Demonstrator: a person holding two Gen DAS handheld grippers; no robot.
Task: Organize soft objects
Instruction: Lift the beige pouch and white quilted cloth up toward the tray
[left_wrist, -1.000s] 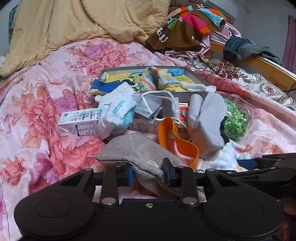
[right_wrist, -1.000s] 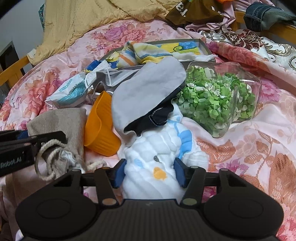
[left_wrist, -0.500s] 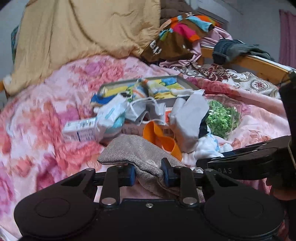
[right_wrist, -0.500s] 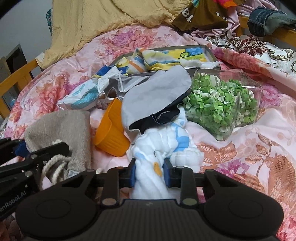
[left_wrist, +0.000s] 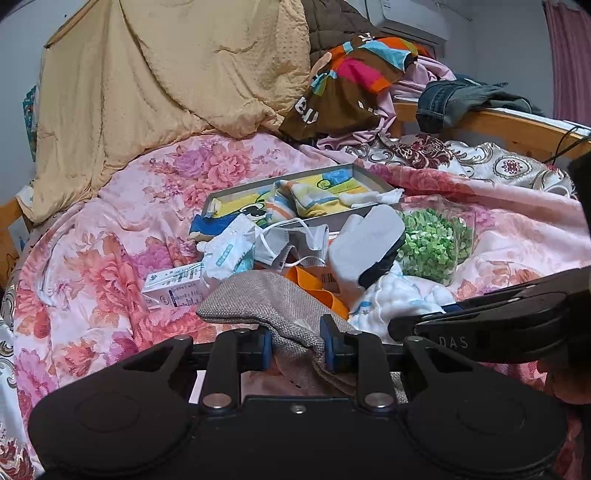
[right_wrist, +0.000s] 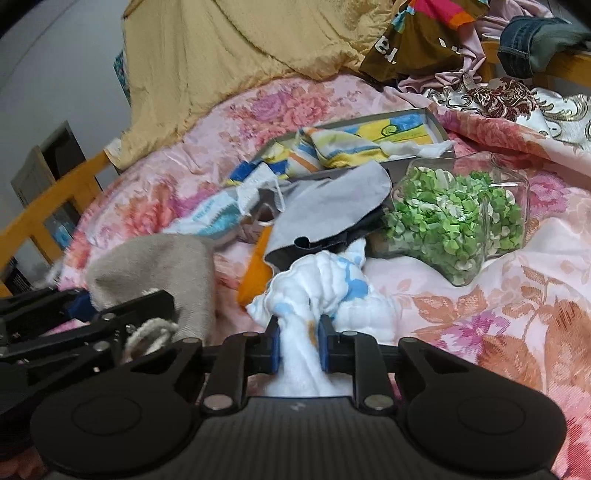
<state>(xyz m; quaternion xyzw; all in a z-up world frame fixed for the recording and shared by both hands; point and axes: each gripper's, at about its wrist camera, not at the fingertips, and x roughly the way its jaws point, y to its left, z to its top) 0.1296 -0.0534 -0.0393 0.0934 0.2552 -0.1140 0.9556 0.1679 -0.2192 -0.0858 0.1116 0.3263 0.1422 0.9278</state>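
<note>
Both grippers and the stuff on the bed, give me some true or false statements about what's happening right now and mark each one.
1. The right gripper is shut on the white cloth. True.
2. The left gripper is open and holds nothing. False: it is shut on the burlap pouch.
3. The glass jar of green bits stands upright. False: it lies tilted on the floral bedspread.
4. The grey box holds colourful cloths. True.
5. The grey mitt lies beside the jar. True.
</note>
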